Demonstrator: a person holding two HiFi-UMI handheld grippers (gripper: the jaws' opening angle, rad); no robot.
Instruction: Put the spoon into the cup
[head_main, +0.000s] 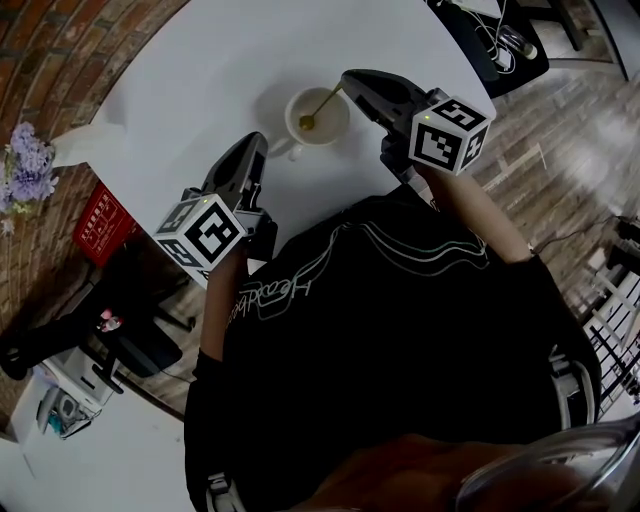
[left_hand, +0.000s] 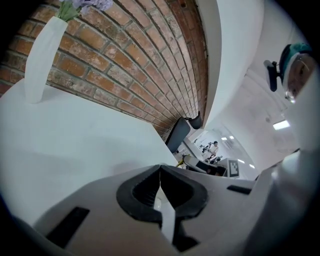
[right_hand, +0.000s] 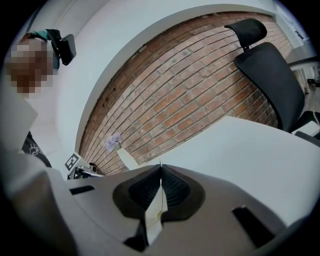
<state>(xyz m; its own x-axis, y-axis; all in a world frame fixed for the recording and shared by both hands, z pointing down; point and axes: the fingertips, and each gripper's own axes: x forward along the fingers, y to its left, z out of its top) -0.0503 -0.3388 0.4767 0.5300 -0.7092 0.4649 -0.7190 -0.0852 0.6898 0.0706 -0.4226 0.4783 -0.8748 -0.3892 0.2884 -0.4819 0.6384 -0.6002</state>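
we see the right gripper w/ jaws closed on the thin spoon handle; the spoon's bowl end is inside the white cup on the table. left gripper jaws are pressed together, empty, just beside the cup.

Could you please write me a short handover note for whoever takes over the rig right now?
Right gripper: fingers shut on the spoon by its handle, at the cup rim.
Left gripper: fingers shut, nothing between them, close beside the cup over the white table.
Done: the spoon's bowl is inside the cup.
Left to do: open the right fingers to release the spoon, then probably draw back.
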